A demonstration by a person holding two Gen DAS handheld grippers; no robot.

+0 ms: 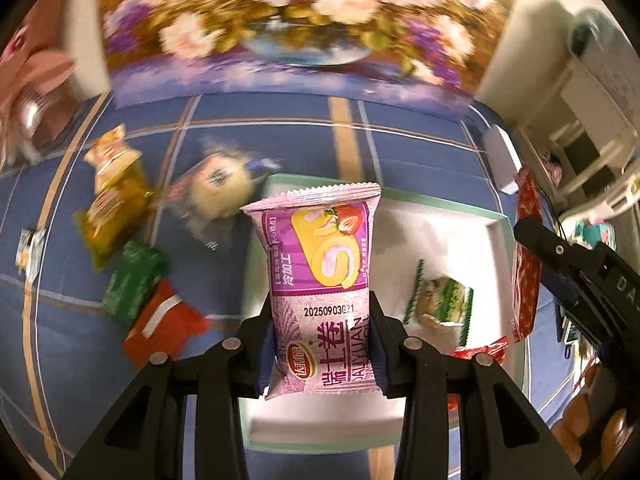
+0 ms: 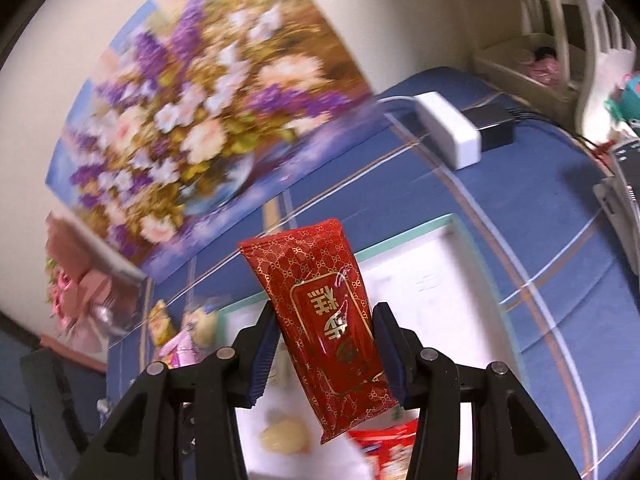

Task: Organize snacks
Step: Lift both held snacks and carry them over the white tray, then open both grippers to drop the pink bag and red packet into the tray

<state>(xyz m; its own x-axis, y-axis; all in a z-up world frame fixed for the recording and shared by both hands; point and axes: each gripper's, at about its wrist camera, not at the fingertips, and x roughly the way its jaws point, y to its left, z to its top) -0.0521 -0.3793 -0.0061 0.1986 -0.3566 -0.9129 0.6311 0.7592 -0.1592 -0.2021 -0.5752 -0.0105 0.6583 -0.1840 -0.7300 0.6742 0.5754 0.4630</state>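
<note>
My left gripper [image 1: 322, 344] is shut on a pink and purple swiss-roll packet [image 1: 320, 272], held upright above the near-left part of a white tray with a green rim [image 1: 452, 236]. My right gripper [image 2: 326, 344] is shut on a red packet with a gold pattern [image 2: 324, 320], tilted over the same tray [image 2: 432, 280]. In the left wrist view that red packet [image 1: 526, 256] and the right gripper's black body [image 1: 576, 268] hang at the tray's right side. A green-and-white packet [image 1: 440, 300] lies in the tray.
Loose snacks lie on the blue checked cloth [image 1: 280, 132] left of the tray: a yellow packet [image 1: 112, 208], a clear bag [image 1: 212, 192], a green packet [image 1: 134, 280] and a red one [image 1: 164, 326]. A flower painting [image 1: 280, 20] leans behind. A white box [image 2: 448, 128] sits at the back right.
</note>
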